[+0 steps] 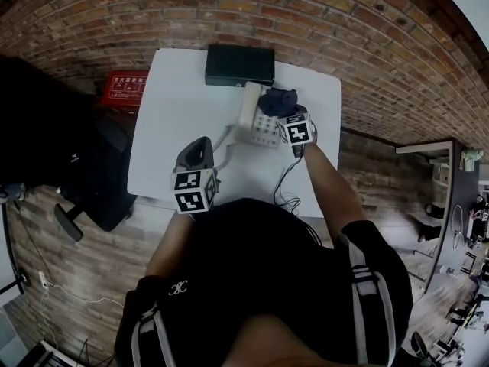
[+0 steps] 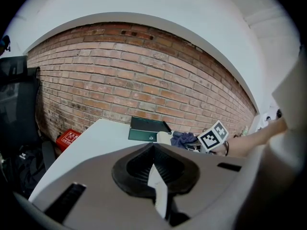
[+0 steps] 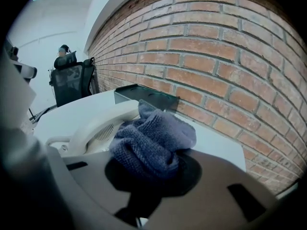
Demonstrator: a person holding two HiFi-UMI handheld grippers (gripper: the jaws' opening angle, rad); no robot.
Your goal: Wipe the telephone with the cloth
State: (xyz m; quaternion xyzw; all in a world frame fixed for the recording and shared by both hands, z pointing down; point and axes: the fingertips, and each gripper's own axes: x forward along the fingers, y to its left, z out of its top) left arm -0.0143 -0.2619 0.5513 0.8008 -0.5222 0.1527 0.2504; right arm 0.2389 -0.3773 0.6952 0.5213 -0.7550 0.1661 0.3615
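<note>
Counter [image 1: 164, 121] bare at 9 o'clock of telephone [image 1: 263, 130]; dark box [image 1: 239, 65] blocks 12 o'clock; cable [image 1: 285, 183] crosses at 6 o'clock.

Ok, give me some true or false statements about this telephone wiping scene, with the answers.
1. The right tool grips a dark blue cloth. True.
2. The dark box lies on the floor. False: it sits on the table, at the edge by the brick wall.
3. The cloth is right beside the telephone handset. True.
4. The left tool holds the handset. False: it is over the table, apart from the telephone.
5. The table is black. False: it is white.
</note>
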